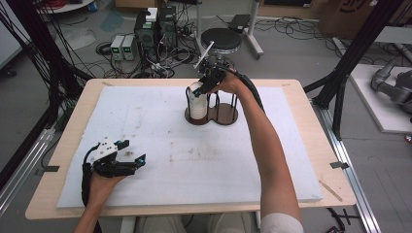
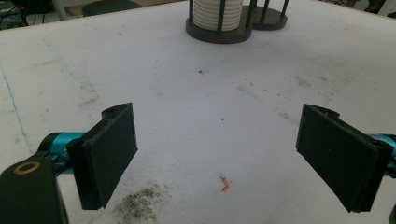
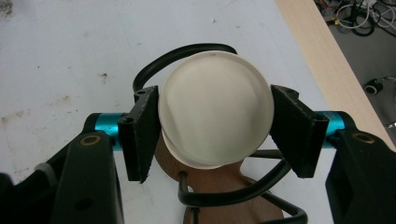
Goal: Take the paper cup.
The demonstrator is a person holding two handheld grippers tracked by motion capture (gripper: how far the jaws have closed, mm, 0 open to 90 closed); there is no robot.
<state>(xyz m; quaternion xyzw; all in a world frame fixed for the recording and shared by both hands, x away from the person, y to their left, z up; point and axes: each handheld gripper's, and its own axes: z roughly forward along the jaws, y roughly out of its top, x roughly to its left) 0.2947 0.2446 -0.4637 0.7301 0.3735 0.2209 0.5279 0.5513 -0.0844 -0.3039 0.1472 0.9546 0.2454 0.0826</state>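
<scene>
So the right hand-held gripper (image 3: 215,128) has its jaws pinched onto the top white coaster (image 3: 215,108), one pad on each side of its rim, right over the stack (image 1: 197,103) in the wooden holder (image 1: 212,116). That holder has two round bays with black wire posts; the stack fills the left bay and sits toward the far edge of the bench (image 1: 311,160). The left hand-held gripper (image 1: 130,153) rests near the front left corner, jaws spread wide, nothing in them. Loads of bare white foam pad (image 1: 204,160) between the two. No readable writing anywhere.
</scene>
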